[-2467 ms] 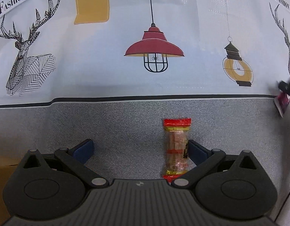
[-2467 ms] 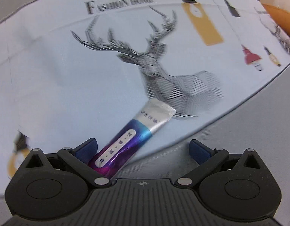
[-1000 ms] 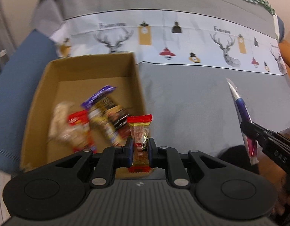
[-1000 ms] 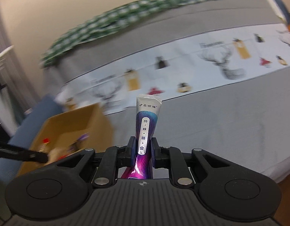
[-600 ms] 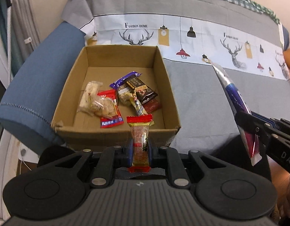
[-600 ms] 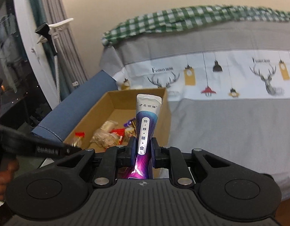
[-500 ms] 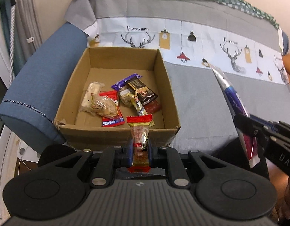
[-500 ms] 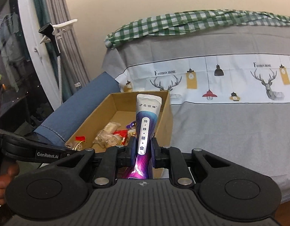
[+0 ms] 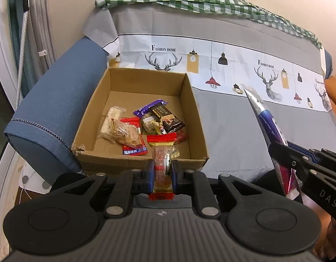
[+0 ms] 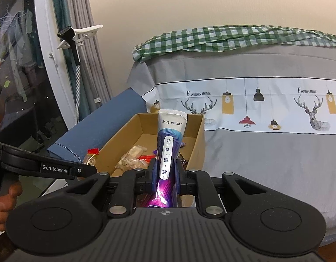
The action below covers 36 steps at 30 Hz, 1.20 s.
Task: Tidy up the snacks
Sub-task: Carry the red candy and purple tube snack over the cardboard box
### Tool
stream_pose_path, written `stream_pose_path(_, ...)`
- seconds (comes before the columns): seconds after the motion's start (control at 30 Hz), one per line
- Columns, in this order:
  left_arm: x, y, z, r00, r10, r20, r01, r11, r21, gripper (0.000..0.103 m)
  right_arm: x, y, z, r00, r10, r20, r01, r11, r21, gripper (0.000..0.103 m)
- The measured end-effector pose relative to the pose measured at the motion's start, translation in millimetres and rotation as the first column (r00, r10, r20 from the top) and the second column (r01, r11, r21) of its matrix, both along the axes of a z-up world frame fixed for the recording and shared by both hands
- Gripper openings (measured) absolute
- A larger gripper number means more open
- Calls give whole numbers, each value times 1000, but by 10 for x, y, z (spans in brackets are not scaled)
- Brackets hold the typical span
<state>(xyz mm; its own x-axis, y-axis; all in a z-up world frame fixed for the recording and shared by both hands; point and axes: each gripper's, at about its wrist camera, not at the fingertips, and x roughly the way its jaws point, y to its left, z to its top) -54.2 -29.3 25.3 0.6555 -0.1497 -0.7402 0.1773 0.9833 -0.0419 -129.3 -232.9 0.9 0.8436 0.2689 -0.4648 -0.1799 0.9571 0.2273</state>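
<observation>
On a covered sofa (image 9: 222,126), a cardboard box (image 9: 196,118) sits at the left end. Left gripper (image 9: 163,171) pinches a light, crinkly candy (image 9: 162,152) mid-wrapper; right gripper (image 10: 166,174) clamps a soft, slippery sachet (image 10: 170,144) low down.

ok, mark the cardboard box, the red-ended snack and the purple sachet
cardboard box (image 9: 199,128): left wrist view, right wall.
red-ended snack (image 9: 161,140): left wrist view, top red band.
purple sachet (image 10: 169,139): right wrist view, upper body.
</observation>
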Motion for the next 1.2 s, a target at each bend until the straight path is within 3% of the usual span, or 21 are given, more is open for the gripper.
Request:
stream_pose_path(0.73, 49, 96, -67, 1000, 14, -11, -14, 1000, -8, 17, 63, 72, -48, 1000, 15, -23, -15, 1000, -15, 16)
stream_pose_path(1.2, 334, 224, -149, 998, 36, -47, -36, 999, -4, 17, 275, 127, -128, 998, 27, -51, -29, 999, -43, 16)
